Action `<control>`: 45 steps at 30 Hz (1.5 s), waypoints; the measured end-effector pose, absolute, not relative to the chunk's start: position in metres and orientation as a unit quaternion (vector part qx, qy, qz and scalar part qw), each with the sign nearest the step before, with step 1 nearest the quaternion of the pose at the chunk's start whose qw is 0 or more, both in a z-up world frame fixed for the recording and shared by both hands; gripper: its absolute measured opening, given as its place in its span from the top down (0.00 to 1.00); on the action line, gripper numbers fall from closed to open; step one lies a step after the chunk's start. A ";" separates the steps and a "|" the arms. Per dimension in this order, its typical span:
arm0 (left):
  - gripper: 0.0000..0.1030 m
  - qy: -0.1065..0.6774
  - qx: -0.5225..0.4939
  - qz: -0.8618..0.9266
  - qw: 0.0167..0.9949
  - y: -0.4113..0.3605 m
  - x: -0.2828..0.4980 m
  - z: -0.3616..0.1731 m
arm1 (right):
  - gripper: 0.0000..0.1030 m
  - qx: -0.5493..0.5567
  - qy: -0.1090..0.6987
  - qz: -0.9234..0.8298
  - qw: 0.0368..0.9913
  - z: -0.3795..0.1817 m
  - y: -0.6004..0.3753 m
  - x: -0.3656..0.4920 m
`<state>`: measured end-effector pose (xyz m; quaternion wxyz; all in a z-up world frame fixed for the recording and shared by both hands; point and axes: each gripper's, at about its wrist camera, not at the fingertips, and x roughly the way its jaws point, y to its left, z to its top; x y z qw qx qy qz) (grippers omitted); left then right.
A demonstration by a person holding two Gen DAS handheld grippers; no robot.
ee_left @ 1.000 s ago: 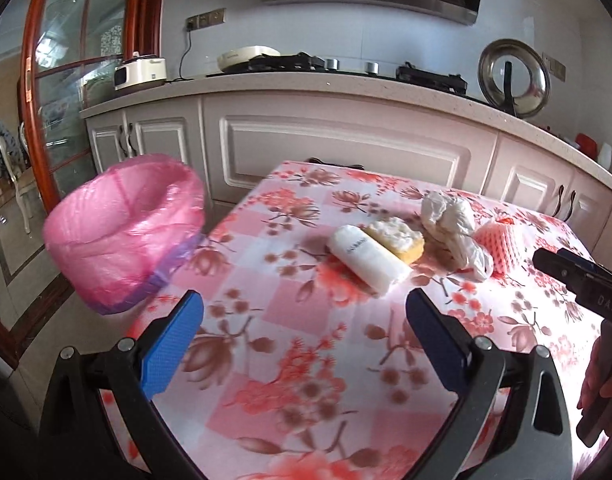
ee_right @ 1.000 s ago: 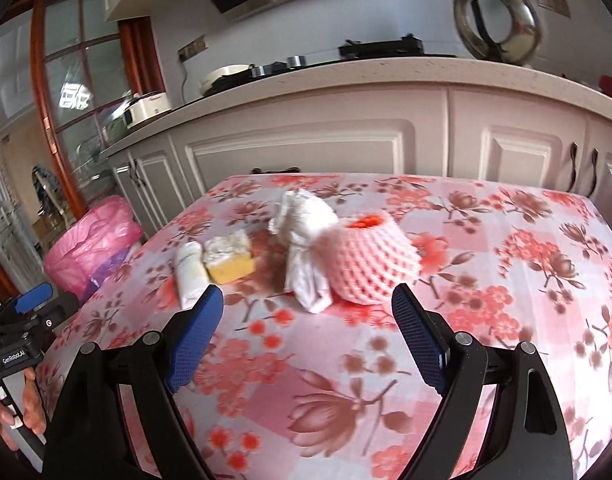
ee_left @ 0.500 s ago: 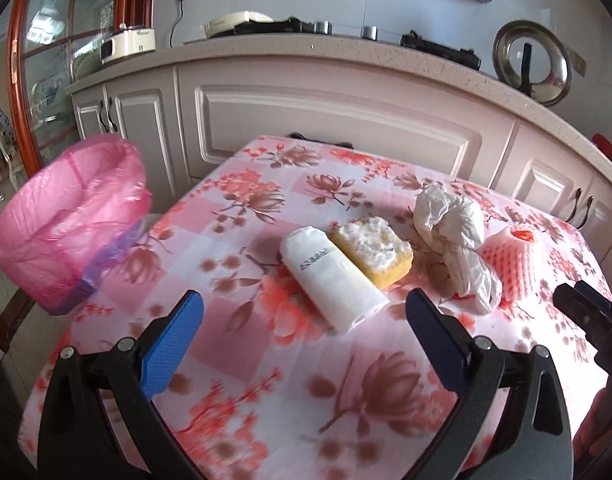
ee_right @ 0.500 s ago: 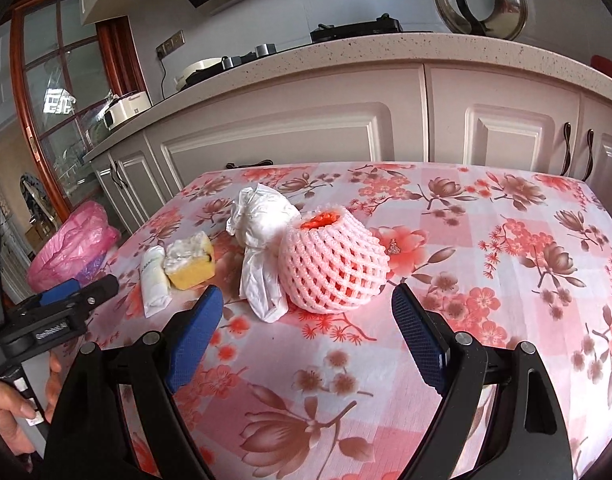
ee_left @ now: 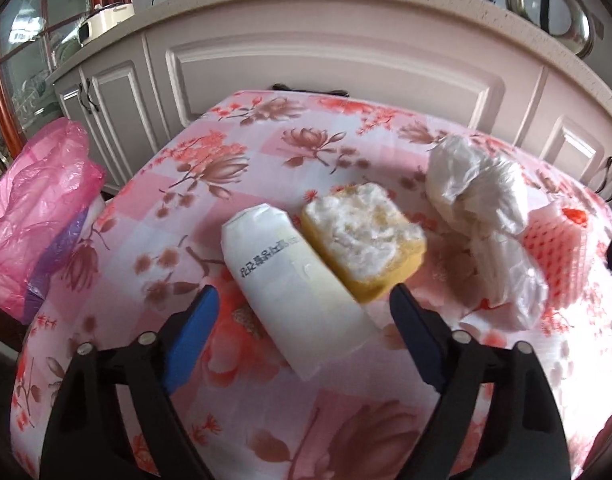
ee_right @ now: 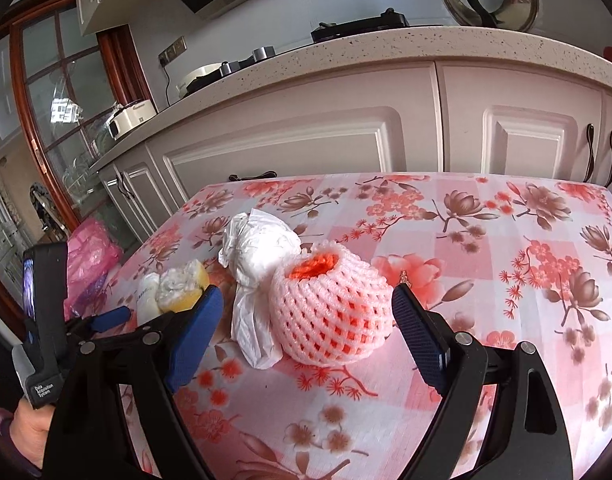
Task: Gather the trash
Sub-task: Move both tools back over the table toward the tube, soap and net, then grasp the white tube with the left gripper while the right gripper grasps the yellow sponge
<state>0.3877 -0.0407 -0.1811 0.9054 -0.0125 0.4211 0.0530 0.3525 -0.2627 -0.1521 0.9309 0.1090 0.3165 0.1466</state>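
White packet (ee_left: 293, 280) flat on the floral table (ee_left: 265, 148), touching a yellow sponge (ee_left: 364, 240). Between the left gripper (ee_left: 301, 336) pads, just narrowing, not yet pressing. Right gripper (ee_right: 306, 332) wide around the foam net (ee_right: 332, 312), untouched. Pink bin bag (ee_left: 37, 208) beside the table.

In the left wrist view the pink bin bag (ee_left: 33, 216) is cut off by the left edge. The foam fruit net (ee_left: 562, 248) is partly hidden behind the white plastic bag (ee_left: 482, 200). The print on the white packet (ee_left: 293, 280) is too blurred to read.
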 end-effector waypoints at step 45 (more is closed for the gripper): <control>0.68 0.333 -0.053 0.077 0.938 0.092 0.333 -0.138 | 0.52 -0.063 0.409 0.234 0.880 -0.183 -0.081 0.416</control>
